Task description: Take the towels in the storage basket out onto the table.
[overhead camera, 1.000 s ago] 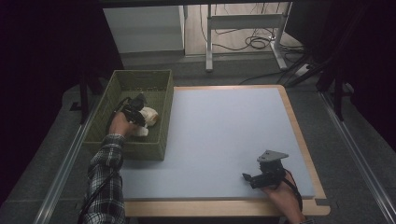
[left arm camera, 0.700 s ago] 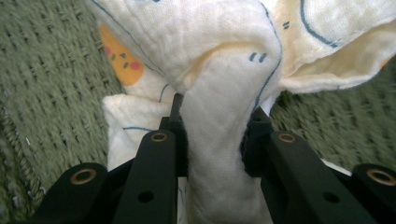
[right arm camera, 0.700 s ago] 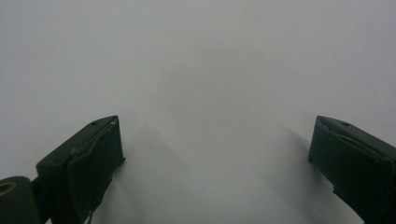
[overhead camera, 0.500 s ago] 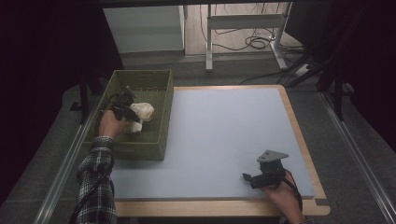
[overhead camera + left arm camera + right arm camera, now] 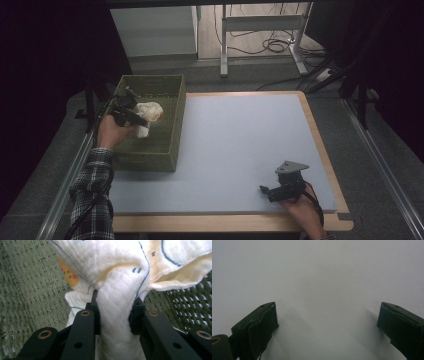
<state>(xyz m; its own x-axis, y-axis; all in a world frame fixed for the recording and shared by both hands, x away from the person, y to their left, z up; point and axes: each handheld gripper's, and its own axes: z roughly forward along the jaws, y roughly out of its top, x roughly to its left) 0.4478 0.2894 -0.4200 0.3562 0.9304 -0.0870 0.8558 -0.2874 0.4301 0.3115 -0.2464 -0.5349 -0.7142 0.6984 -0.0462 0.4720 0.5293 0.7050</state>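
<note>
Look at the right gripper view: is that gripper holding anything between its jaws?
No. The right gripper has its jaws wide apart, with just the bare pale mat between them.

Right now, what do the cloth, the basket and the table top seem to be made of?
Cloth: soft woven cotton, probably gauze, matte cream with printed blue lines and orange spots; fine weave and folds show.
Basket: olive woven fibre or plastic strands; the open mesh lets light through in the left gripper view.
Table top: smooth matte pale blue-grey sheet, perhaps foam or a mat, inside a light wooden frame.
</note>
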